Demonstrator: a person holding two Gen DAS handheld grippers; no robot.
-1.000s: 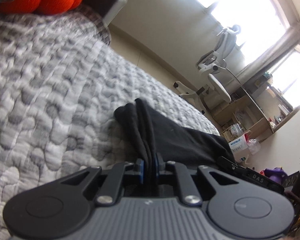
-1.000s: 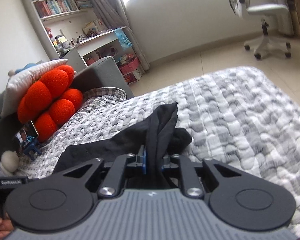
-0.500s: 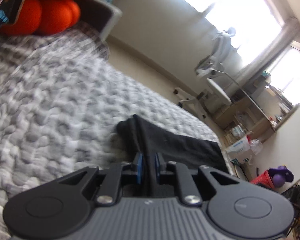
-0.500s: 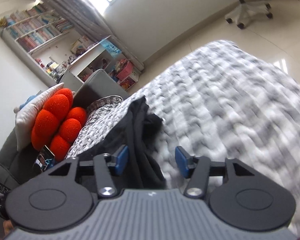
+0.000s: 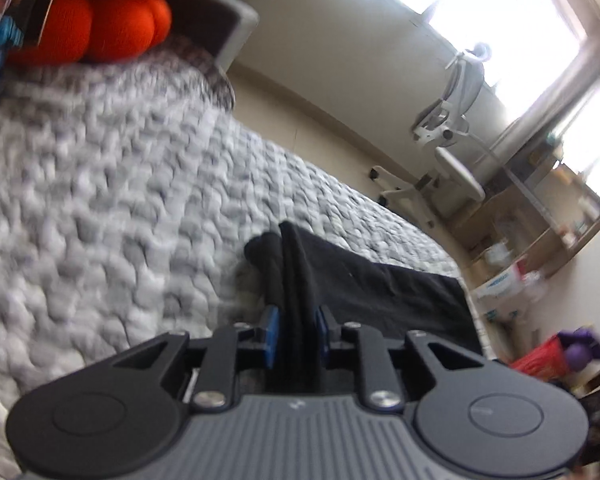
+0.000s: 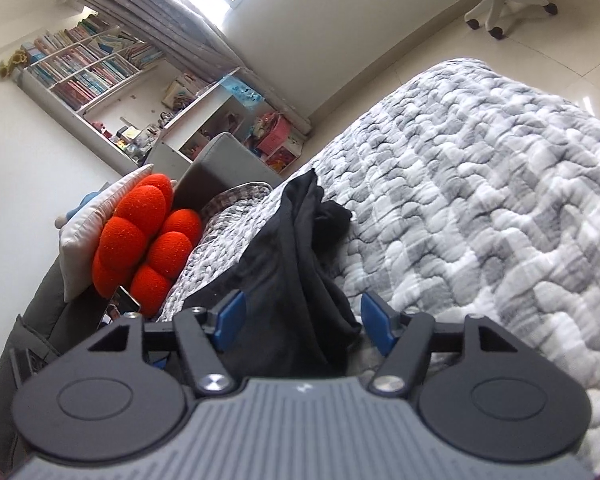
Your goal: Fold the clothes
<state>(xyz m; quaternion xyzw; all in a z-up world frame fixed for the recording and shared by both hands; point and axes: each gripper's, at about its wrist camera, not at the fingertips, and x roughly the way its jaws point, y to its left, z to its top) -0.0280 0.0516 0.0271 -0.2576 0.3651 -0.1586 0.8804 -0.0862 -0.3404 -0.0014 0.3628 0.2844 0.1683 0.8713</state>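
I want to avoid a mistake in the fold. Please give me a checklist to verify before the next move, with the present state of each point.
1. Right gripper released: ok, its jaws stand wide apart with the black garment loose between them.
2. Left gripper released: not ok, the blue pads sit close against a bunched fold of cloth.
3. Garment rests on the quilted bed cover: ok, it lies there.
4. Fold is neat: not ok, the cloth is bunched in ridges near both grippers.
5. Edges aligned: cannot tell, most of the garment is hidden.
6. Orange cushion apart from the garment: ok.
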